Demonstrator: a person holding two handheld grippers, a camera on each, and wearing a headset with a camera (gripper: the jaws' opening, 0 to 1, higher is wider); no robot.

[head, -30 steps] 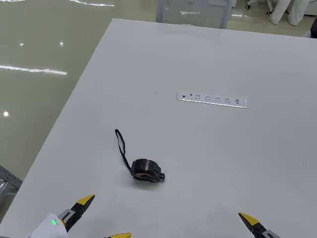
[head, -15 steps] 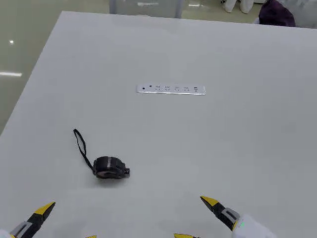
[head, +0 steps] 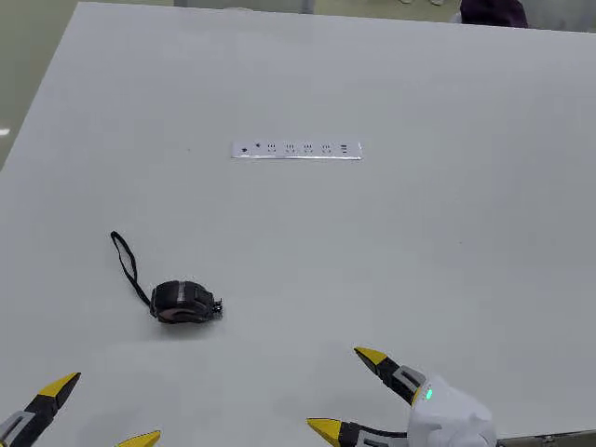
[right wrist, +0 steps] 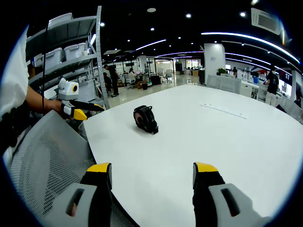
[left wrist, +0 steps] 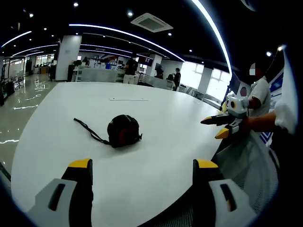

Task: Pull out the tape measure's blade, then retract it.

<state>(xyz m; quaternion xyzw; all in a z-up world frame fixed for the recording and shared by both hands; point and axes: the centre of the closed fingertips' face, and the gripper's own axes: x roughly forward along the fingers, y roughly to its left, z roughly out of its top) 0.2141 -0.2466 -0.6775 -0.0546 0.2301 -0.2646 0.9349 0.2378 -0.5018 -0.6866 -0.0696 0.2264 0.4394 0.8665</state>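
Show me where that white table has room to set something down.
The table is bare right of the tape measure and beyond the power strip. Busiest is the near edge, where the left claw and right claw hover.

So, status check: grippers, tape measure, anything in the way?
Left gripper open, right gripper open, both short of the work. Tape measure on the table, blade in, untouched. Power strip beyond it, no obstacle.

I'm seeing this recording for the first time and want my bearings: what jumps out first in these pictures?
The small black round tape measure with its black wrist strap lies alone on the wide white table, no blade drawn out. The yellow-tipped left tool and right tool hover open at the near edge, and a white power strip lies farther back.
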